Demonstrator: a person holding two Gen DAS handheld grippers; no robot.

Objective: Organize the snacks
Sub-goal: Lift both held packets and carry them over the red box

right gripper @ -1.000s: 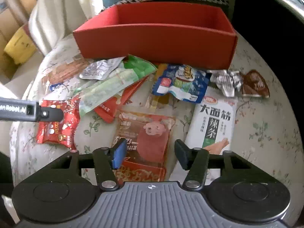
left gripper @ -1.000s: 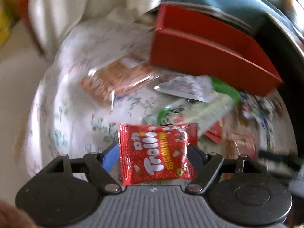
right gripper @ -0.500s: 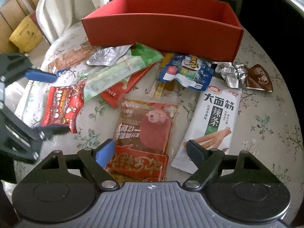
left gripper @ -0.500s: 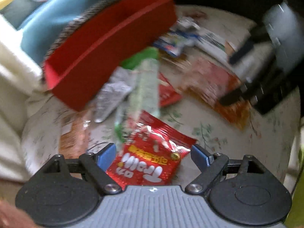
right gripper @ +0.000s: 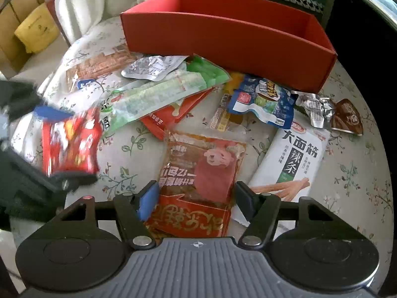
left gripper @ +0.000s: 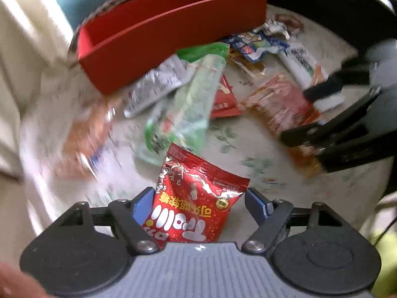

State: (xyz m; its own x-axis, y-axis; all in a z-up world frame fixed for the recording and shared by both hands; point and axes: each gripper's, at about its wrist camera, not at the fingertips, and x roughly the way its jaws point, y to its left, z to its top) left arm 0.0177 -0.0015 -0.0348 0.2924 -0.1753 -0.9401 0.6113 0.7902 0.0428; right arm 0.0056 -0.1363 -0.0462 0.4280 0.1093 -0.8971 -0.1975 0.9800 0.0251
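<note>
Your left wrist camera looks steeply down from the table's left side, close over the red candy pouch [left gripper: 196, 198]. Your right wrist camera looks down from the near edge, close above the orange bear packet [right gripper: 198, 181]. Both views share the far red box [right gripper: 223, 32] and the scattered snacks.

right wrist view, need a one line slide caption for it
Right gripper closing around an orange bear-print snack packet on the floral tablecloth, empty red box behind.
</note>
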